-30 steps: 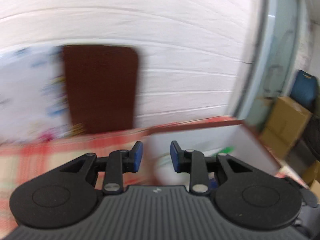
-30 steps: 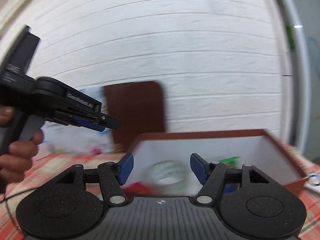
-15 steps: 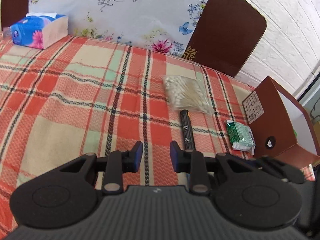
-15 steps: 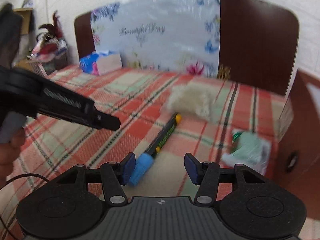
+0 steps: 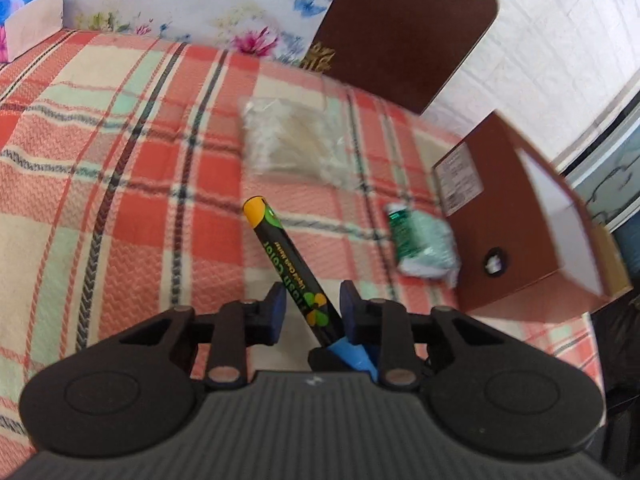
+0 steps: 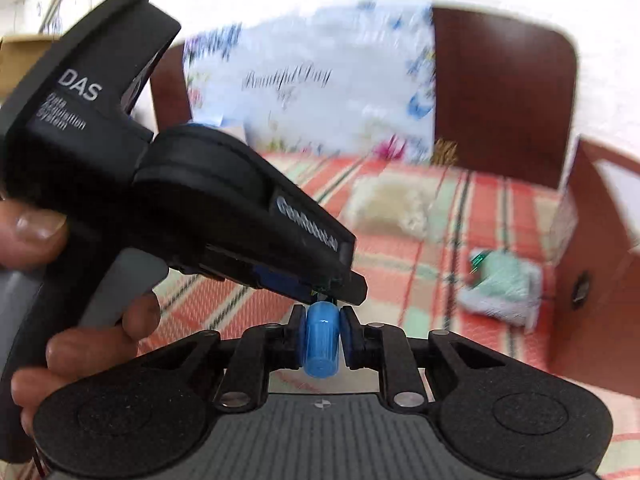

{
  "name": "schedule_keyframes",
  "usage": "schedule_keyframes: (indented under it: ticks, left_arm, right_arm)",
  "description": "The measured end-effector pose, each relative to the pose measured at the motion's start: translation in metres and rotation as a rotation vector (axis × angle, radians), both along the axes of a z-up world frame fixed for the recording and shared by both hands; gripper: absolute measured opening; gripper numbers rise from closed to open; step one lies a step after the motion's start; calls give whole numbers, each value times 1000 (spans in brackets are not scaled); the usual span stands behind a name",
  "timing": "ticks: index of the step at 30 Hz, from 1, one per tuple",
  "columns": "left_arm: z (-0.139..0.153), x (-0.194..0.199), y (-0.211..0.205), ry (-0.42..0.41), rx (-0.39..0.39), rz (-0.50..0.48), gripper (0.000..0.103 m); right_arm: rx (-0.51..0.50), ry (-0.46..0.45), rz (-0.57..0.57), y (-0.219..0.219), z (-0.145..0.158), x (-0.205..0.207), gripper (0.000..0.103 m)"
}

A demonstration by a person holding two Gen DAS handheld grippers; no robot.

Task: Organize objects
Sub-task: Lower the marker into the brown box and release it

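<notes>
A black marker (image 5: 286,256) with a yellow end and a blue cap (image 6: 321,338) lies on the plaid cloth. My right gripper (image 6: 321,336) is shut on the blue cap. My left gripper (image 5: 312,310) is open, its fingers on either side of the marker's barrel, the right finger touching it. In the right wrist view the left gripper's body (image 6: 192,196) sits just above the cap and hides the barrel. A clear bag of cotton swabs (image 5: 288,142) and a green packet (image 5: 420,240) lie beyond. A brown box (image 5: 516,224) with a white inside stands at the right.
A tissue box (image 5: 28,20) stands at the far left. A floral "Beautiful Day" board (image 6: 320,80) and a brown chair back (image 5: 404,28) stand behind the table (image 5: 120,160). The table's right edge is just past the brown box.
Both grippers came down from the wall and box to the marker. The right gripper closed on the blue cap. The left gripper moved in around the barrel.
</notes>
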State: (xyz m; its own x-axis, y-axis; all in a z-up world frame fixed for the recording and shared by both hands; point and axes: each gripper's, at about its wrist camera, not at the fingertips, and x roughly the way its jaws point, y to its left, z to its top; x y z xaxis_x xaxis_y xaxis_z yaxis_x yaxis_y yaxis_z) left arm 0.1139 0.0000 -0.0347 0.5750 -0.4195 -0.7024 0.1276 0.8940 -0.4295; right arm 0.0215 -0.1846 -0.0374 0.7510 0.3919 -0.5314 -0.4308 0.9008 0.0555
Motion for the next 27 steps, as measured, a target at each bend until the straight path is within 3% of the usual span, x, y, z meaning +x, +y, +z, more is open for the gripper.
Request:
schedule_keyframes:
  ticks: [6,9,15,21,22,24,27]
  left_arm:
    - [73,-11,-60,-203,14,-119,30]
    - [92,-4,-109,-255,23,-206,29]
    - [82,24,-201,-251,60,-339,28]
    - [59,55,-270,-245,153,-446,28]
    - [55,60,-276,-243,168,-449,28]
    - [49,68,-282,-239,199,-438,28]
    - [51,69,-273,-244,187,-425,28]
  right_arm:
    - [-2,-254,-135,-43,46,-33,19]
    - [-10,-323,-234,-77,56,-36,19]
    - [22,-279,-403,-146,44,-21,19]
    - [45,-192,-531,-188,25,5,22]
    - [40,-183,-542,-192,23,8,23]
    - [35,-191,-560,-196,23,8,36]
    - [56,-212,-554,-196,23,-3,36]
